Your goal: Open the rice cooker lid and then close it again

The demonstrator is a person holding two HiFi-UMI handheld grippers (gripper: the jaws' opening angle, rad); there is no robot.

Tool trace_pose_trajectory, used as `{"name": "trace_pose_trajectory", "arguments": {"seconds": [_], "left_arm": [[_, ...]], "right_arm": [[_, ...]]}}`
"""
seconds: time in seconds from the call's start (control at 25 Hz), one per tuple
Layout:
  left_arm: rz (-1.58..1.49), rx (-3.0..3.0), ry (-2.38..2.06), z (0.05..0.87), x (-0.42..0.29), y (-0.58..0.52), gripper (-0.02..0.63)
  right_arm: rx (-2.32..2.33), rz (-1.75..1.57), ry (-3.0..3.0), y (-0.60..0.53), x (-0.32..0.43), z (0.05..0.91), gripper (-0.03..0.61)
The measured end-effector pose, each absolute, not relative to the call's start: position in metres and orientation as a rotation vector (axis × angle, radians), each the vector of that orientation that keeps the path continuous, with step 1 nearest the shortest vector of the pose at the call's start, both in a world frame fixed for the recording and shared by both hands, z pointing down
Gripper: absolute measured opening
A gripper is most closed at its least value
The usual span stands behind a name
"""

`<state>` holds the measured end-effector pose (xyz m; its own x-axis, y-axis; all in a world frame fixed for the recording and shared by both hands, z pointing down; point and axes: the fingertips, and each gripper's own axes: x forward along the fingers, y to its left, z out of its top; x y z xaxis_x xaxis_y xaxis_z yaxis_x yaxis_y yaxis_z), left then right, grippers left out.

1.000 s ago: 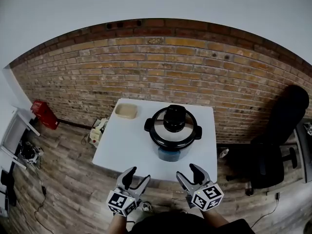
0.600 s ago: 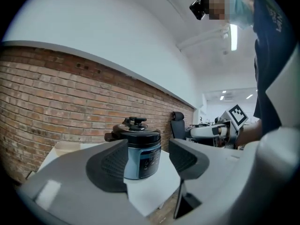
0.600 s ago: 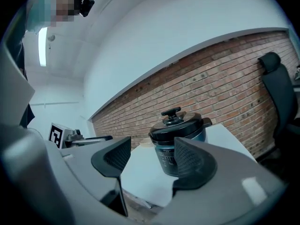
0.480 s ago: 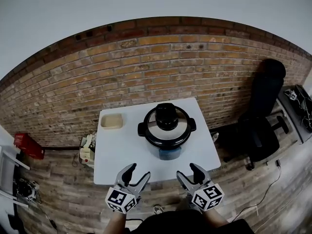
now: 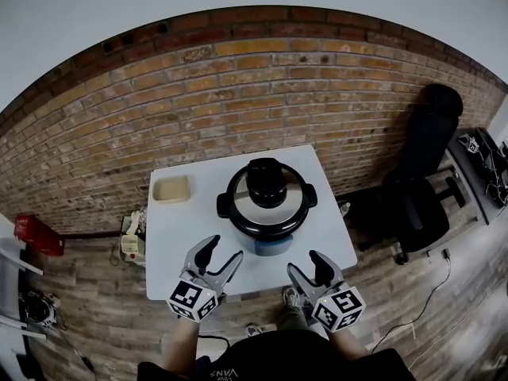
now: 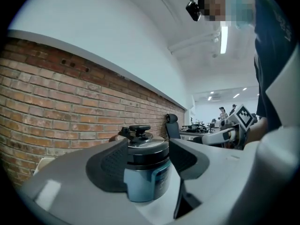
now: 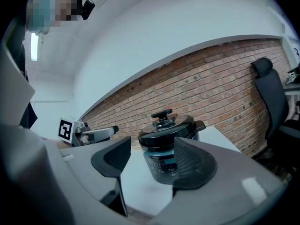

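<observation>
One rice cooker (image 5: 267, 213) beyond left claw (image 5: 225, 249)

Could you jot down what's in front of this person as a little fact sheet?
Surface: white square table
Main item: blue-grey round rice cooker, black-and-silver lid closed
Also on table: beige shallow dish, far left corner
Left gripper: open, empty, short of the cooker
Right gripper: open, empty
Backdrop: brick wall

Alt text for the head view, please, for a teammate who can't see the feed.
A rice cooker with its lid shut stands on a white table before a brick wall. The left gripper and right gripper are both open and empty, held at the table's near edge, short of the cooker. A beige tray lies at the table's far left corner.
</observation>
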<state>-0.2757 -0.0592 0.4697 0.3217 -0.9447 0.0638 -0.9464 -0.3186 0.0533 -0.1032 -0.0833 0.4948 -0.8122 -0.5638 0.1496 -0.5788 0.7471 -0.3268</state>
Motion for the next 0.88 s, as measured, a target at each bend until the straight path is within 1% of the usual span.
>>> {"name": "trace_pose_trajectory", "arguments": {"seconds": [0.32,0.6,0.72,0.88], "left_arm": [[0.046,2.531,-1.787,0.449,-0.285,-0.121,0.249],[0.103,2.609,-1.722,0.438,-0.286,-0.167,0.253],[0.161,2.673,-1.632,0.437,-0.279,-0.185,0.269],[0.319,2.734,-1.497,0.446,-0.266,-0.206,0.278]], "right_arm": [[0.852,0.554,-2.932,-0.124,-0.119,0.489,0.279],[0.833,0.565,-2.952,-0.154,-0.116,0.483,0.279],[0.835,0.576,-2.954,-0.161,-0.111,0.485,0.279],[0.838,0.61,-2.946,-0.165,-0.103,0.492,0.279]]}}
